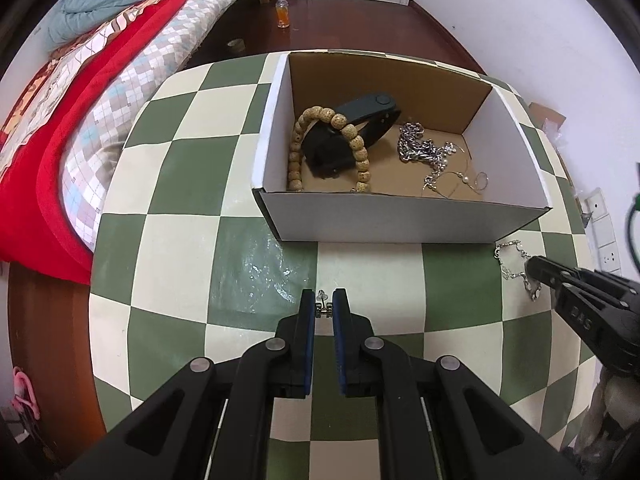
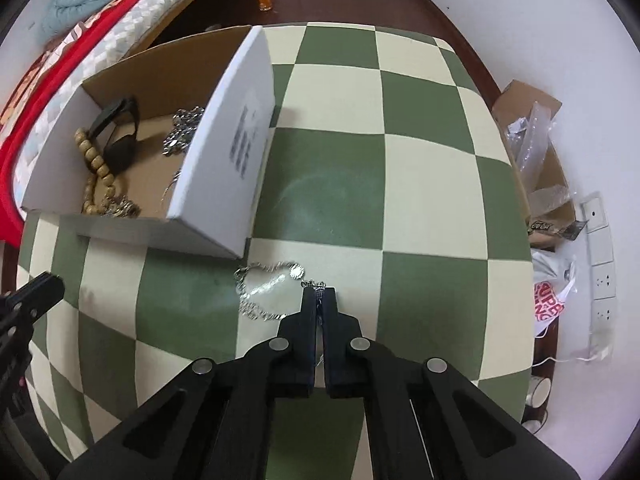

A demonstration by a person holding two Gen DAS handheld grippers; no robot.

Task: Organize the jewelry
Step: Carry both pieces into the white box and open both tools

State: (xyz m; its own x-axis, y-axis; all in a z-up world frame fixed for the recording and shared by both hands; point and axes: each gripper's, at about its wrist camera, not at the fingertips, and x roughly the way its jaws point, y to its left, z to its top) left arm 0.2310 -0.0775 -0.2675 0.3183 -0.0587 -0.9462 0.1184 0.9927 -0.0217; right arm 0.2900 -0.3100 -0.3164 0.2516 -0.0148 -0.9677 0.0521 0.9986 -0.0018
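A white cardboard box (image 1: 400,216) stands on the green-and-cream checkered table (image 1: 192,184). It holds a wooden bead bracelet (image 1: 362,148), a black clip (image 1: 360,116), silver chains (image 1: 420,148) and thin earrings (image 1: 472,182). My left gripper (image 1: 324,300) is narrowly open around a small silver earring (image 1: 323,307) on the table. My right gripper (image 2: 319,294) is shut on one end of a silver chain (image 2: 264,284) lying on the table by the box corner (image 2: 240,248). The right gripper also shows in the left wrist view (image 1: 534,266).
A bed with a red blanket (image 1: 52,140) lies left of the table. An orange bottle (image 1: 283,11) stands on the wooden floor. A cardboard box with plastic wrap (image 2: 536,136), a bag (image 2: 552,296) and wall sockets (image 2: 600,248) are to the right.
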